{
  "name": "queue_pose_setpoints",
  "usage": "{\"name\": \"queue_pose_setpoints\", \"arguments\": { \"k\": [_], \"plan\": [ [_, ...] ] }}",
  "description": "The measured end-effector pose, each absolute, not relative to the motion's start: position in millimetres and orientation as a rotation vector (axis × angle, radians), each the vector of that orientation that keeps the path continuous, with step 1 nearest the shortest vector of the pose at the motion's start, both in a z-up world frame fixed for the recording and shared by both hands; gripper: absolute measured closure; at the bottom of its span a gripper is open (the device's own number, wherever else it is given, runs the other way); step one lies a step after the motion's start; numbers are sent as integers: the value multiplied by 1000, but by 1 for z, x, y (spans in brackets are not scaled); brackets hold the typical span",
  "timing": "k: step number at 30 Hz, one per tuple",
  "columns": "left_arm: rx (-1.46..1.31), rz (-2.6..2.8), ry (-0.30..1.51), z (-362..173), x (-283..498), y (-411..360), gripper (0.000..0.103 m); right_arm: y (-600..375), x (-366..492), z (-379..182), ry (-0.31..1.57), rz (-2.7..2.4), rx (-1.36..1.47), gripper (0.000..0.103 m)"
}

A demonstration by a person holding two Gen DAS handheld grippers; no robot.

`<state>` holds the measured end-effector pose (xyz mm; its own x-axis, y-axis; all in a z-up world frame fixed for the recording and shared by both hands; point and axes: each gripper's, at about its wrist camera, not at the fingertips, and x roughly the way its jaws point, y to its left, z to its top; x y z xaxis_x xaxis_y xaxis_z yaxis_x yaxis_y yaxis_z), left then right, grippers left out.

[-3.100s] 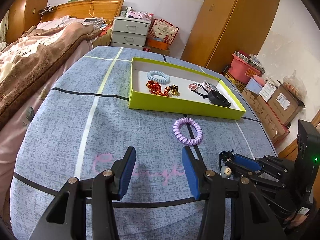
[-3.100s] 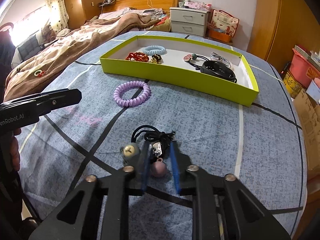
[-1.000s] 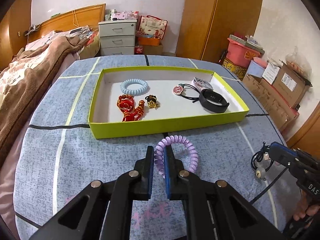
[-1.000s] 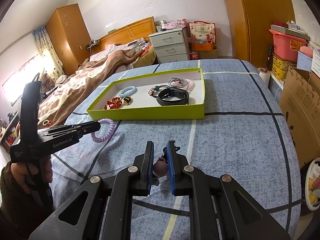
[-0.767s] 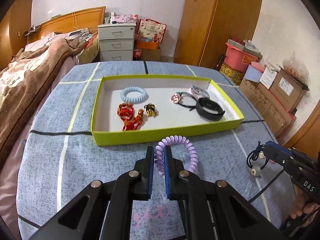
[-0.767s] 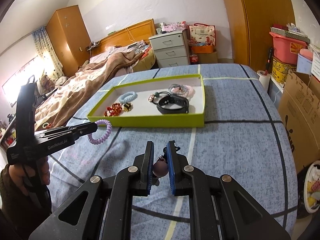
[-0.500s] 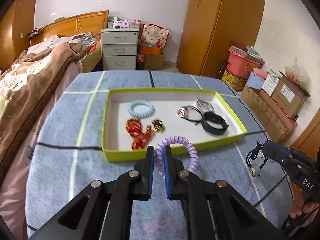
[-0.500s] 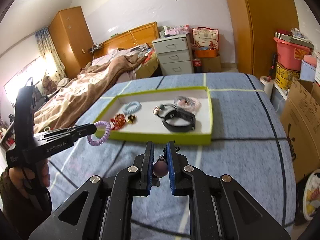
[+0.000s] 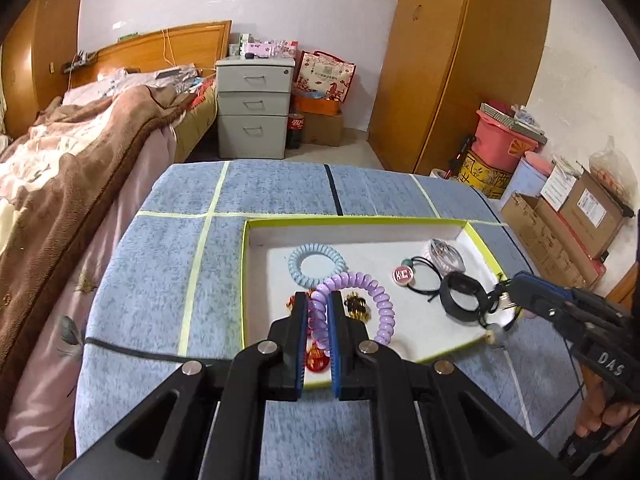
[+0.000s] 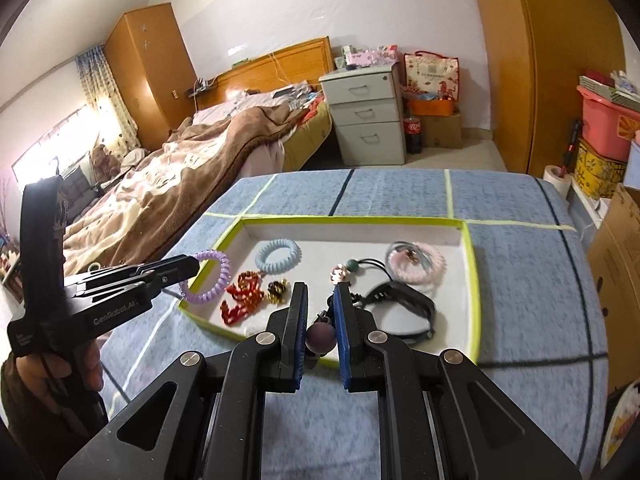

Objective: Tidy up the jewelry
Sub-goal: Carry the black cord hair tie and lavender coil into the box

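Most of the jewelry already lies in the tray [image 9: 486, 258]: a blue coil [image 9: 317, 265], red beads [image 10: 242, 294], a pink band [image 10: 416, 262] and a black band [image 10: 408, 308]. Two pieces are left. The left gripper [image 9: 319, 312] has its jaws closed on the purple coil [image 9: 360, 292], held above the tray. The right gripper [image 10: 319, 312] has its jaws narrowly apart and clamps the bead tie [image 10: 320, 336], near the tray's front edge. Both still need to be released inside.

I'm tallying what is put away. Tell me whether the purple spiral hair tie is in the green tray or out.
Out. The purple spiral hair tie hangs pinched in the left claw, above the green tray, not resting on its floor.
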<state>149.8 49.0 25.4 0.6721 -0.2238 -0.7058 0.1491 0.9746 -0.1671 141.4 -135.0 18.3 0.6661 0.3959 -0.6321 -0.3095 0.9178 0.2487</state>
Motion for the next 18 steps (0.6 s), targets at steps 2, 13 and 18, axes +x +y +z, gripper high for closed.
{"name": "queue_pose_setpoints", "arguments": {
  "k": [2, 13, 18],
  "plan": [
    [-92, -203, 807, 25, 155, 50, 93, -131, 148, 15, 755, 406, 122, 89],
    [-96, -195, 863, 2, 177, 52, 93, -117, 175, -10, 815, 446, 129, 89],
    [-98, -196, 891, -7, 181, 49, 93, -120, 181, -23, 856, 427, 116, 89]
  ]
}}
